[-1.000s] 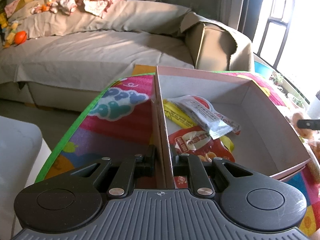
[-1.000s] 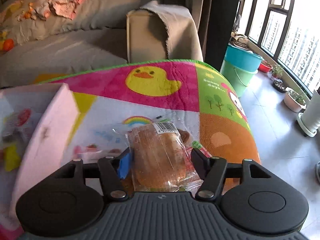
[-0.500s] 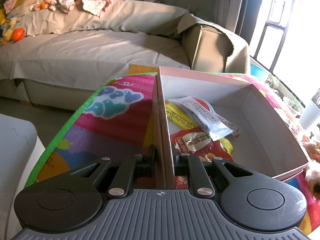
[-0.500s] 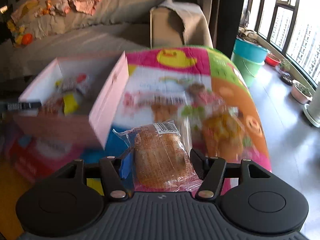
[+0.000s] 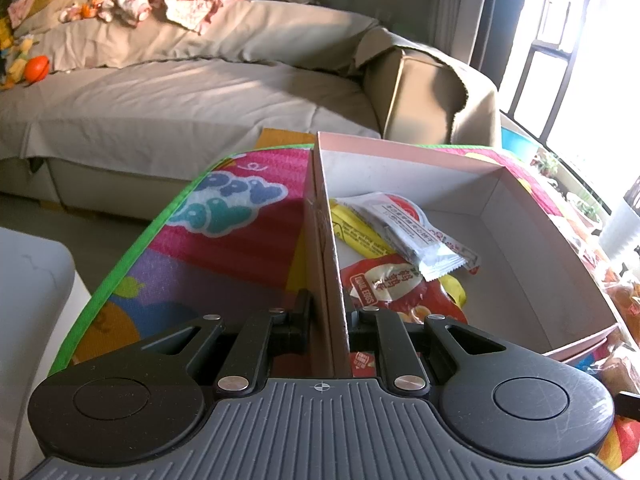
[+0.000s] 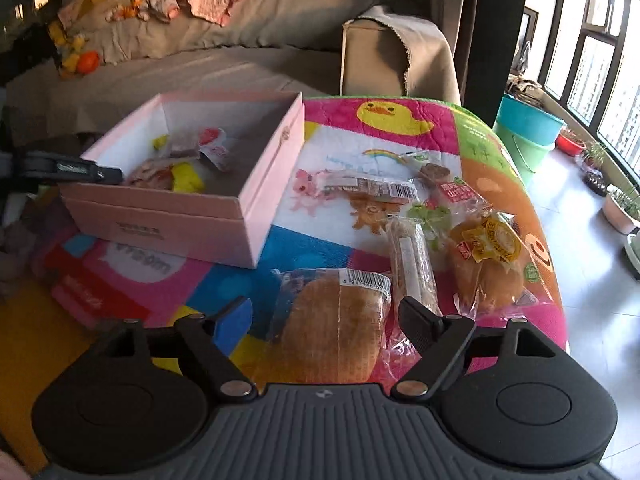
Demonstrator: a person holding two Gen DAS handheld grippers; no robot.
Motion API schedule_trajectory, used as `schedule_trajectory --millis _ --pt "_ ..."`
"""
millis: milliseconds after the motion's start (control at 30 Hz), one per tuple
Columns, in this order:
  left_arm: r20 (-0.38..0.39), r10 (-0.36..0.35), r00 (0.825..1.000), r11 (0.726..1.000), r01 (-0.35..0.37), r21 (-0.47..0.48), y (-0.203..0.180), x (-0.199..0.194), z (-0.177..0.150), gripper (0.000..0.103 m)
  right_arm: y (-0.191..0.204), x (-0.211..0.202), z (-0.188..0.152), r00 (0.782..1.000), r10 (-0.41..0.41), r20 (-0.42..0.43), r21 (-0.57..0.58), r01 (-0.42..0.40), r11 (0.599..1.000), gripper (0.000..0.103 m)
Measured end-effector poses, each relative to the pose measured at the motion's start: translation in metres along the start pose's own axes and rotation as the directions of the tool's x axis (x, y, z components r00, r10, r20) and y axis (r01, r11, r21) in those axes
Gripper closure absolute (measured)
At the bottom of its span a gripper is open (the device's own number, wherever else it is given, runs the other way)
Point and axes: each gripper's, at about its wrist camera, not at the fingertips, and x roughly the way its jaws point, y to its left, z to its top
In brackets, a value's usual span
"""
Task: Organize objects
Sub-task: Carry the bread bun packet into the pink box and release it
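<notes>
Mat (image 6: pixel 360 144): colourful, cartoon-printed, under pink box (image 6: pixel 224 216)
Sofa (image 5: pixel 180 100): beige, far
Left gripper (image 5: pixel 326 316): clamped on box wall
Right gripper (image 6: pixel 326 316): wide around bread packet (image 6: pixel 332 328)

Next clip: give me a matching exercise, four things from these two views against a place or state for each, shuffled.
1. left tongs
2. right tongs
3. red quail-egg packet
4. teal bucket

A. on the floor past the mat
B. shut on a wall of the pink box
C. inside the pink box
D. open, either side of the bread packet

Pairs: 1-B, 2-D, 3-C, 4-A.
</notes>
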Motion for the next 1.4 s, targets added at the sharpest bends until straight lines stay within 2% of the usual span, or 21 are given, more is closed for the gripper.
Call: schedule_trajectory --millis 33,100,233,333,467,567,667,700,800,867,1000,1133,1167,1200,1233,1367,1400 --pt "-0.001 0.001 1.000 1.000 -0.001 0.001 0.000 0.000 0.000 0.088 -0.001 0.004 -0.001 1.000 0.001 -0.007 0.005 -0.001 1.000 0.023" --pt "-0.003 0.005 1.000 1.000 -0.005 0.005 -0.002 0.000 0.000 0.088 0.000 0.007 -0.004 1.000 0.014 -0.025 0.010 -0.013 1.000 0.041" --pt "-0.003 0.005 1.000 1.000 -0.005 0.004 -0.002 0.000 0.000 0.088 0.004 -0.003 -0.008 0.998 0.045 -0.051 -0.013 -0.046 0.999 0.046" --pt "-0.004 0.006 1.000 1.000 -0.006 0.001 -0.003 0.000 0.001 0.088 0.007 -0.028 0.001 0.992 0.124 -0.039 -0.009 -0.124 0.992 0.047" --pt "-0.004 0.006 1.000 1.000 -0.006 0.001 -0.003 0.000 0.001 0.088 0.015 -0.073 0.039 0.980 0.158 0.124 -0.058 -0.152 0.987 0.047" --pt "-0.004 0.007 1.000 1.000 -0.007 0.001 -0.003 0.000 0.001 0.088 0.020 -0.097 0.084 0.942 0.202 0.268 -0.056 -0.194 0.979 0.047" --pt "-0.004 0.005 1.000 1.000 -0.005 0.002 -0.004 0.000 0.002 0.088 0.030 -0.093 0.122 0.910 0.239 0.339 -0.068 -0.229 0.971 0.047" --pt "-0.005 0.005 1.000 1.000 -0.005 0.003 -0.005 0.000 0.002 0.088 0.036 -0.084 0.135 0.907 0.243 0.345 -0.072 -0.233 0.970 0.047" --pt "-0.005 0.006 1.000 1.000 -0.006 0.003 -0.005 0.000 0.002 0.088 0.047 -0.048 0.165 0.915 0.281 0.291 -0.041 -0.281 0.959 0.047" --pt "-0.005 0.006 1.000 1.000 -0.006 0.004 -0.005 0.000 0.002 0.088 0.053 -0.020 0.177 0.929 0.286 0.234 -0.009 -0.293 0.956 0.047" --pt "-0.003 0.005 1.000 1.000 -0.005 0.007 -0.005 0.000 0.000 0.088 0.065 0.030 0.182 0.953 0.273 0.134 0.055 -0.282 0.958 0.047" --pt "-0.003 0.005 1.000 1.000 -0.005 0.006 -0.004 0.000 0.000 0.088 0.071 0.053 0.181 0.961 0.233 0.146 0.071 -0.245 0.967 0.047" --pt "-0.003 0.005 1.000 1.000 -0.005 0.006 -0.004 0.000 0.000 0.088 0.071 0.058 0.182 0.966 0.215 0.142 0.078 -0.227 0.971 0.044" --pt "-0.003 0.004 1.000 1.000 -0.004 0.007 -0.004 0.000 0.000 0.088 0.068 0.065 0.184 0.971 0.205 0.124 0.088 -0.216 0.972 0.033" --pt "-0.003 0.003 1.000 1.000 -0.003 0.006 -0.004 0.000 0.000 0.087 0.064 0.068 0.185 0.971 0.208 0.115 0.093 -0.219 0.971 0.030" --pt "-0.006 -0.001 1.000 1.000 0.001 -0.002 -0.004 0.001 0.000 0.088 0.049 0.049 0.172 0.973 0.177 0.149 0.066 -0.188 0.980 0.029" --pt "-0.006 -0.001 1.000 1.000 0.001 -0.002 -0.004 0.001 0.000 0.088 0.042 0.039 0.164 0.973 0.155 0.169 0.050 -0.166 0.985 0.027"
